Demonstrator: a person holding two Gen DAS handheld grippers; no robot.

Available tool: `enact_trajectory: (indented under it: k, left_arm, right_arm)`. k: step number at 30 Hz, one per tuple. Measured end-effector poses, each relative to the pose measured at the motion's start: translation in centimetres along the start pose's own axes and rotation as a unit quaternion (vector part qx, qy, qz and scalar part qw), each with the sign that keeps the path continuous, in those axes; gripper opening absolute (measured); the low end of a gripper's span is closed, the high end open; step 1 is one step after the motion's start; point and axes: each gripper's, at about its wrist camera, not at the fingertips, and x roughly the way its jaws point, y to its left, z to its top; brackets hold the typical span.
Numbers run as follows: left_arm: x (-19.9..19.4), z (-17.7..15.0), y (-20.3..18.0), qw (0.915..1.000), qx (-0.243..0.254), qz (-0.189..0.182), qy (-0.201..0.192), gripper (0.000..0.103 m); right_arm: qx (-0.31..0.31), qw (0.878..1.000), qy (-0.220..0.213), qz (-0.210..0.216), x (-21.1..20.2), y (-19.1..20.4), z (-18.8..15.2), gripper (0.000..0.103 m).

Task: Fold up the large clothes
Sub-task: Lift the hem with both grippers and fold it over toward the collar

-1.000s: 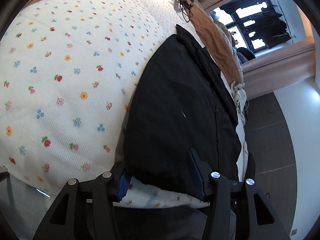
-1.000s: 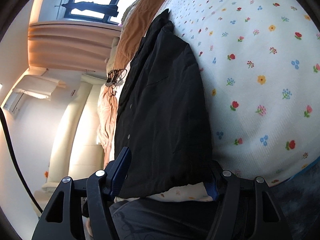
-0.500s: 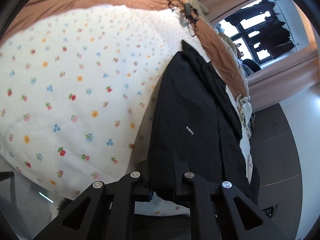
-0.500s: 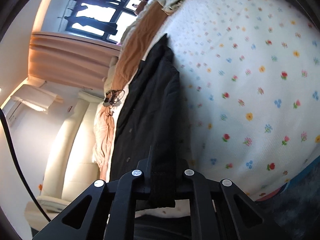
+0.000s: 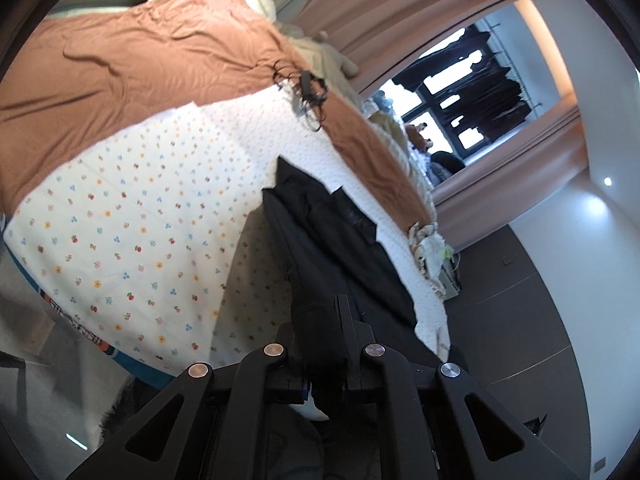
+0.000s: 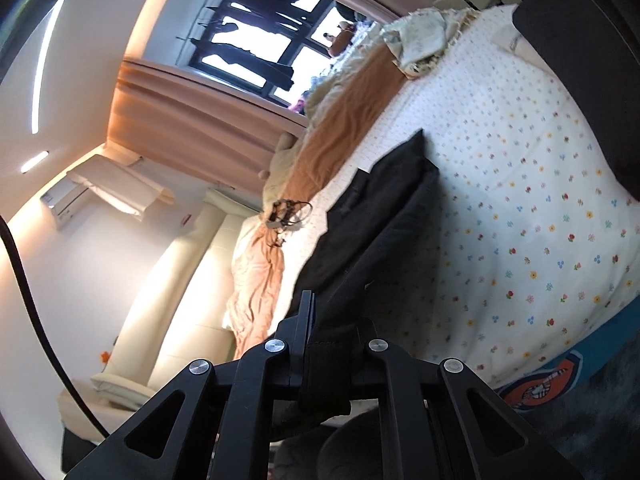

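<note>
A black garment (image 5: pixel 332 248) lies stretched along the floral bedsheet (image 5: pixel 132 232) of a bed. My left gripper (image 5: pixel 320 336) is shut on its near hem, and the cloth bunches between the jaws and rises off the sheet. In the right wrist view the same black garment (image 6: pixel 372 216) runs away from me across the floral bedsheet (image 6: pixel 520 216). My right gripper (image 6: pixel 332 332) is shut on the other near corner of the hem, lifted off the bed.
An orange-brown blanket (image 5: pixel 132 60) covers the far side of the bed, with a tangled black cable (image 5: pixel 306 88) on it. Crumpled cream cloth (image 6: pixel 420 36) lies near the bed's end. A window with curtains (image 5: pixel 472 92), dark floor (image 5: pixel 512 304) and a cream headboard (image 6: pixel 176 300) surround the bed.
Both grippers went from open around the garment's near hem to shut on it. Both then rose and pulled back, lifting the hem off the sheet.
</note>
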Motion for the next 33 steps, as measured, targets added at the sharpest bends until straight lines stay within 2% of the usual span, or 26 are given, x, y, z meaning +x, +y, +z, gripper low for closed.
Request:
enact_trajectory:
  k: [4, 14, 24, 33]
  left_arm:
    - [-3.8, -0.8, -1.6, 0.9995, 0.007, -0.021, -0.021, 0.009]
    - [-10.7, -4.6, -4.7, 0.9967, 0.027, -0.058, -0.049, 0.009]
    - [-14.9, -7.2, -5.8, 0.9947, 0.047, -0.07, -0.059, 0.009]
    - [-16.2, -6.9, -6.4, 0.9932, 0.05, -0.081, -0.067, 0.009]
  right_arm:
    - [-0.013, 1.0, -0.005, 0.017, -2.8, 1.9, -0.7, 0.011]
    - [-0.026, 0.998, -0.017, 0.049, -8.7, 3.6, -2.7, 0.011]
    - [-0.03, 0.997, -0.034, 0.062, -13.7, 4.0, -5.2, 0.011]
    - [-0.041, 0.996, -0.039, 0.07, -14.7, 5.1, -5.3, 0.011]
